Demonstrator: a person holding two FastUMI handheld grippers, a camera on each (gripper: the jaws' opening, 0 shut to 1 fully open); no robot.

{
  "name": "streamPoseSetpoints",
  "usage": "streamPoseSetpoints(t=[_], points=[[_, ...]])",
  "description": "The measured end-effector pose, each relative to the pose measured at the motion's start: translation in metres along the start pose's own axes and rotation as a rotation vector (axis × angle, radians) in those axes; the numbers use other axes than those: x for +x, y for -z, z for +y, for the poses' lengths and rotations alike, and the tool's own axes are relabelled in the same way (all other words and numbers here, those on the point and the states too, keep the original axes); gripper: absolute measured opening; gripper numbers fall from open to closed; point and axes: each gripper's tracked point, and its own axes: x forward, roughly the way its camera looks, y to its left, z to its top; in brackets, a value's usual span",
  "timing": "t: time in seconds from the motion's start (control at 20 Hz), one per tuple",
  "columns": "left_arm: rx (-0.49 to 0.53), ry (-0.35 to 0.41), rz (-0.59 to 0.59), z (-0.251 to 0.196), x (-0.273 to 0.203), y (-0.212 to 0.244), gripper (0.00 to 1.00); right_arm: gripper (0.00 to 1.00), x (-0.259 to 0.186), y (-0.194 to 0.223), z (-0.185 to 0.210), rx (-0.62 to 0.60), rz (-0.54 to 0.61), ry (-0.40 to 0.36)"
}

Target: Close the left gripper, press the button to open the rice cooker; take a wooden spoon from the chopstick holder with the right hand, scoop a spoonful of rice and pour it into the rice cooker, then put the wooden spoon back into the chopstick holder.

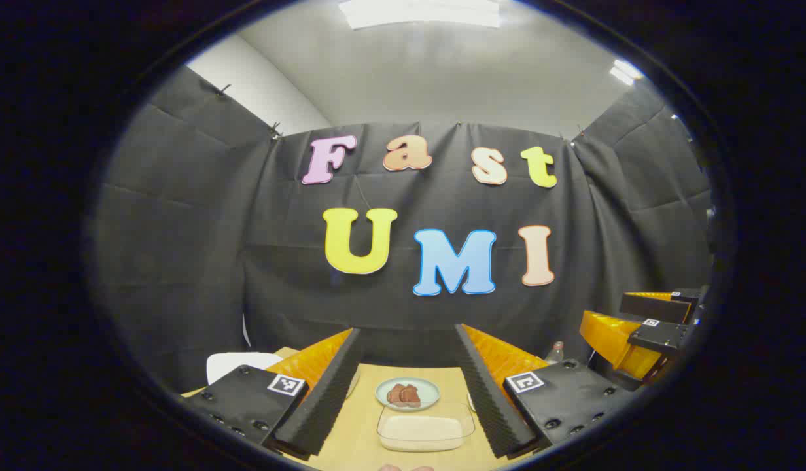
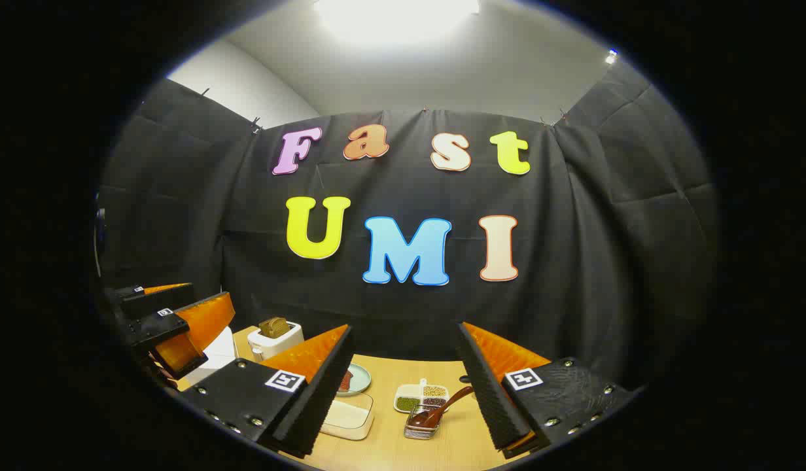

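Observation:
My left gripper (image 1: pixel 408 330) is open and held above the table, nothing between its fingers. Past them lies a clear container of white rice (image 1: pixel 426 432). A white rounded body (image 1: pixel 236 363), which may be the rice cooker, shows behind the left finger, mostly hidden. My right gripper (image 2: pixel 404 327) is also open and empty. Below it a wooden spoon (image 2: pixel 450 400) leans in a small clear holder (image 2: pixel 421 425). The rice container (image 2: pixel 347 417) lies left of the holder. The right gripper (image 1: pixel 638 333) appears at the right edge of the left gripper view. The left gripper (image 2: pixel 174 320) appears at the far left of the right gripper view.
A pale plate with brown pieces (image 1: pixel 407 394) sits behind the rice container on the wooden table (image 1: pixel 364 418). A white toaster with bread (image 2: pixel 275 337) stands at the back left. A divided dish of beans (image 2: pixel 421 396) lies behind the holder. A small bottle (image 1: pixel 557 352) stands near the wall.

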Motion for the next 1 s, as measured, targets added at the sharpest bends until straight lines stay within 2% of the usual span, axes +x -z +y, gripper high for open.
streamPoseSetpoints(t=[0.2,0.6,0.8,1.0], points=[[-0.003,0.030,-0.010,-0.002,-0.004,-0.001,0.96,0.96,-0.006,0.003,-0.002,-0.011,0.000,0.008],[0.037,0.024,-0.037,0.008,-0.008,-0.008,0.94,0.96,-0.001,0.000,0.002,0.004,0.000,0.018],[0.014,0.045,-0.071,0.004,-0.004,-0.016,0.99,0.96,0.002,-0.001,0.002,-0.011,-0.004,0.014],[0.004,0.029,-0.047,0.019,-0.001,-0.003,0.99,0.96,0.001,0.002,-0.001,-0.016,0.001,0.020]])
